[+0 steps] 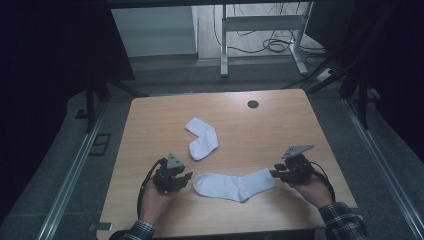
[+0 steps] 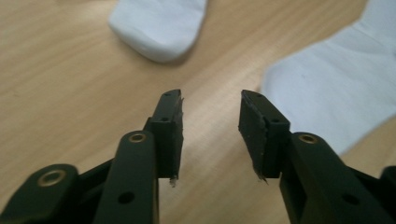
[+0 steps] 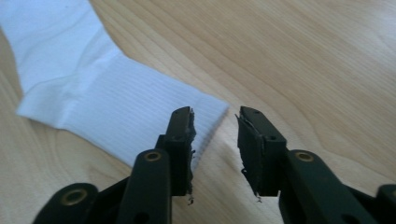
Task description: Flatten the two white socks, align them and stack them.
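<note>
You have the left gripper (image 1: 186,176) and right gripper (image 1: 274,174) spread with nothing pinched, one at each end of the flat white sock (image 1: 234,184), ready to grab both ends.

From my left tongs' camera, the flat sock (image 2: 327,93) is cut off by the right edge and the folded sock (image 2: 159,25) by the top. My right tongs (image 3: 215,116) hide part of that flat sock's cuff.

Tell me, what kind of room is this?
Probably a workroom or lab, not a home. A bare wooden table stands on grey floor, a metal desk frame with loose cables sits behind it, and dark curtains hang at the sides.
</note>
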